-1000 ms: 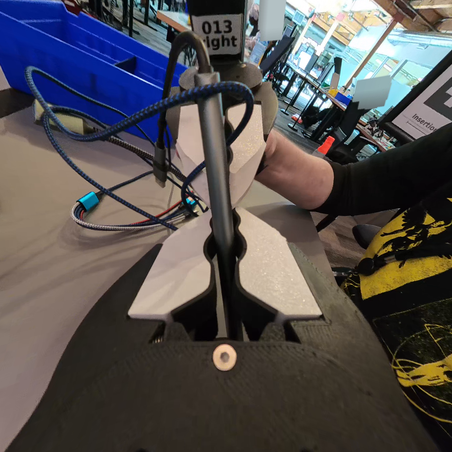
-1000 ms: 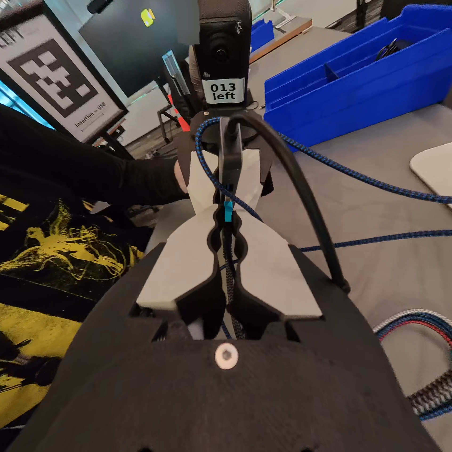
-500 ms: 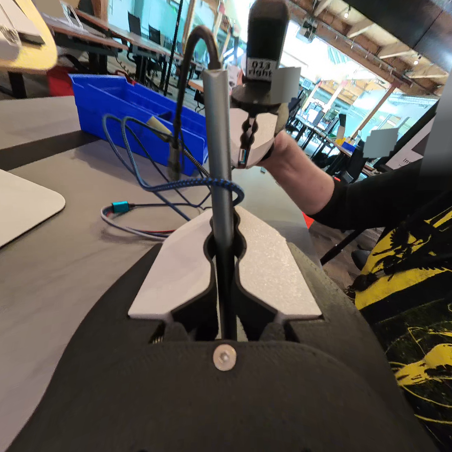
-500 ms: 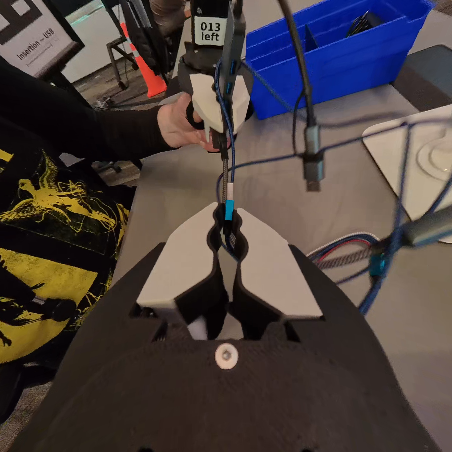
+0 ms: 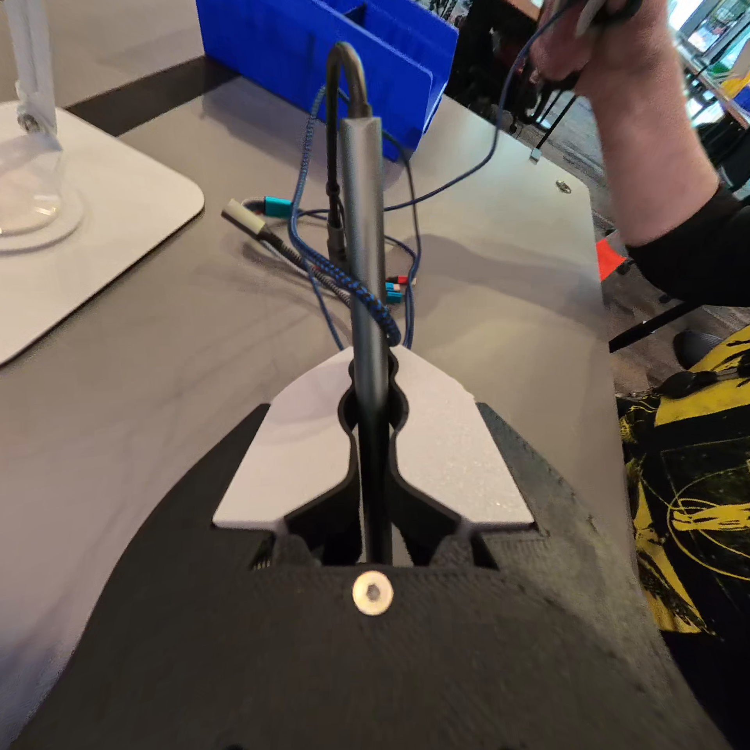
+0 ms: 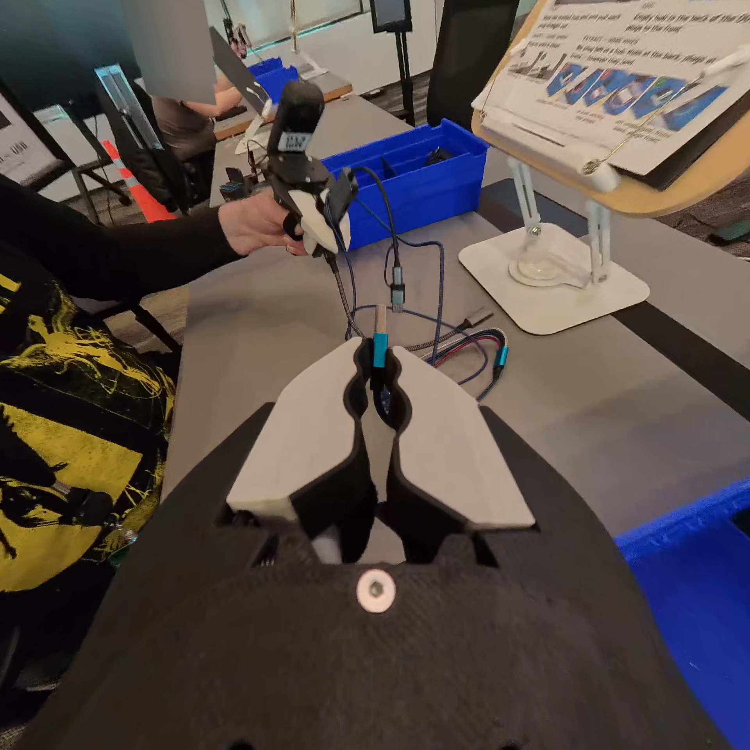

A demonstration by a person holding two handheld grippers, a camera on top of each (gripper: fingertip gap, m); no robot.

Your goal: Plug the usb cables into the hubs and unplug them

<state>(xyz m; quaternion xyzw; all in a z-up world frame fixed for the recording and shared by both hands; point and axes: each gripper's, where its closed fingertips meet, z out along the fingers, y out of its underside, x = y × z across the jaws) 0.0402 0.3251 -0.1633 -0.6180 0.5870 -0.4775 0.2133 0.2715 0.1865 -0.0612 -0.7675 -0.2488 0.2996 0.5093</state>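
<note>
My left gripper (image 5: 372,359) is shut on a long slim grey USB hub (image 5: 361,227), held above the table and pointing away from me. The hub's own black cable (image 5: 345,65) arcs off its far end. A blue braided cable (image 5: 371,302) lies across the hub just ahead of my fingertips. My right gripper (image 6: 378,347) is shut on a teal USB plug (image 6: 380,359), whose silver tip (image 6: 380,322) points forward, free of the hub. The right wrist view also shows the left gripper (image 6: 320,221) farther off with the hub (image 6: 341,195) in it.
Loose braided cables with teal plugs lie on the grey table (image 5: 280,207) (image 6: 470,345). A blue bin (image 5: 324,52) (image 6: 410,182) stands behind them. A white document stand (image 6: 560,280) is at the right, its base (image 5: 81,227) at the left in the left wrist view. Another blue bin (image 6: 690,568) is near right. The tips of one gripper are about 30 centimeters away from the tips of the other.
The two grippers were close together with the teal plug at the hub; they have drawn apart, and the plug is now clear of the hub. Both grasps held.
</note>
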